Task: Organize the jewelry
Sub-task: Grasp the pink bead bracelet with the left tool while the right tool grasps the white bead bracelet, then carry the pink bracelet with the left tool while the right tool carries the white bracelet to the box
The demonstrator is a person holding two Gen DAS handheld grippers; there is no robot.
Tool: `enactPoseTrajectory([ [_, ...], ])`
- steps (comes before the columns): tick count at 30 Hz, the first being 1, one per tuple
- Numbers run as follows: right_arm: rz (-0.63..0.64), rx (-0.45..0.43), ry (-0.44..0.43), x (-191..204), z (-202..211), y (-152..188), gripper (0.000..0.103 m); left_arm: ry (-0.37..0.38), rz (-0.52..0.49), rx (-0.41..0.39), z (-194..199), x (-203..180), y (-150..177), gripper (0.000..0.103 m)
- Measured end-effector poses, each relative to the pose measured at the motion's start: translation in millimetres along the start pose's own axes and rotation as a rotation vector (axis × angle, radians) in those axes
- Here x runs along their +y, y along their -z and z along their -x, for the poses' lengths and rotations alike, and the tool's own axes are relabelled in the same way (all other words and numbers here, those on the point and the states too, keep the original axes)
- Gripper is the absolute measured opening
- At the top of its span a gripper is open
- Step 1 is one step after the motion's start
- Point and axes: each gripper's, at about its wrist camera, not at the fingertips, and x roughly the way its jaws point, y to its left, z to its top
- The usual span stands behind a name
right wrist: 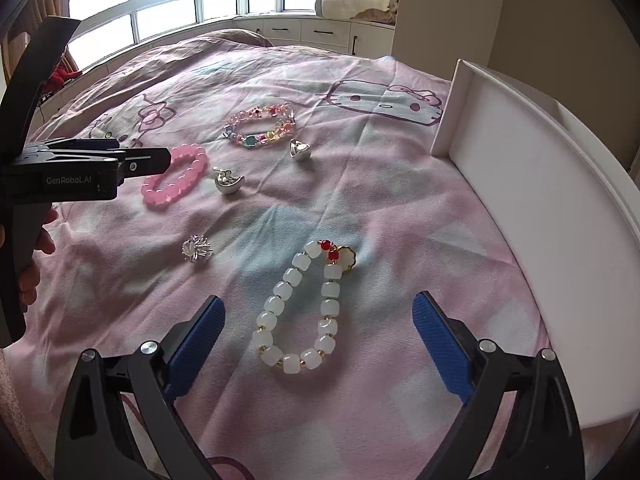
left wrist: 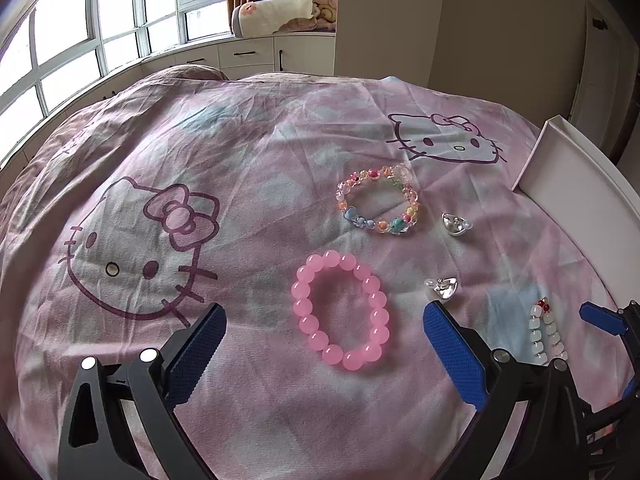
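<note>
A pink bead bracelet lies on the bed between the fingers of my open left gripper; it also shows in the right wrist view. A multicoloured bead bracelet lies beyond it. Two silver charms lie to its right. A white bead bracelet with red beads lies between the fingers of my open right gripper. A small silver flower charm lies to its left. The left gripper shows at the left of the right wrist view.
A white box stands at the right on the pink Hello Kitty bedspread. Windows and low white cabinets run behind the bed.
</note>
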Motion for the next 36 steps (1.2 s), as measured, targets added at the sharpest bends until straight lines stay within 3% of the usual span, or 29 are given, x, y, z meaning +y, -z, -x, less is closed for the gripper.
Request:
enactPoseTrajectory([
  [2, -0.006, 0.021, -0.008, -1, -5, 2, 0.074, -0.018, -0.03, 0.015, -6, -4, 2, 0.099],
  [3, -0.01, 0.028, -0.018, -2, -7, 3, 0.072, -0.013, -0.04, 0.025, -10, -6, 3, 0.098],
  [4, -0.009, 0.03, -0.02, -2, -8, 3, 0.071, -0.008, -0.046, 0.036, -13, -7, 5, 0.089],
  [5, -0.005, 0.032, -0.021, -1, -8, 3, 0.068, -0.003, -0.051, 0.05, -17, -9, 6, 0.069],
  [7, 0.004, 0.034, -0.022, 0, -9, 2, 0.066, -0.001, -0.055, 0.075, -23, -10, 8, 0.056],
  [10, 0.005, 0.033, -0.028, 0, -9, 3, 0.058, -0.02, -0.079, 0.067, -25, -15, 9, 0.053],
  [13, 0.001, 0.036, -0.048, 0, -10, 3, 0.036, -0.023, -0.091, 0.068, -25, -17, 9, 0.041],
  [16, -0.004, 0.039, -0.064, 0, -10, 3, 0.031, -0.026, -0.099, 0.068, -25, -18, 9, 0.037],
  [18, -0.011, 0.039, -0.081, -1, -10, 3, 0.021, -0.022, -0.1, 0.067, -24, -17, 9, 0.033],
  [22, -0.034, 0.038, -0.106, -4, -8, 4, 0.02, -0.027, -0.11, 0.042, -18, -19, 9, 0.026],
  [23, -0.042, 0.038, -0.114, -6, -8, 4, 0.02, -0.031, -0.114, 0.029, -16, -19, 8, 0.017],
  [34, -0.055, 0.017, -0.135, -8, -1, 4, 0.019, -0.008, -0.097, -0.008, -1, -20, 3, 0.016],
  [36, -0.055, -0.002, -0.139, -9, 6, 3, 0.01, -0.004, -0.094, -0.022, 6, -20, 1, 0.016],
])
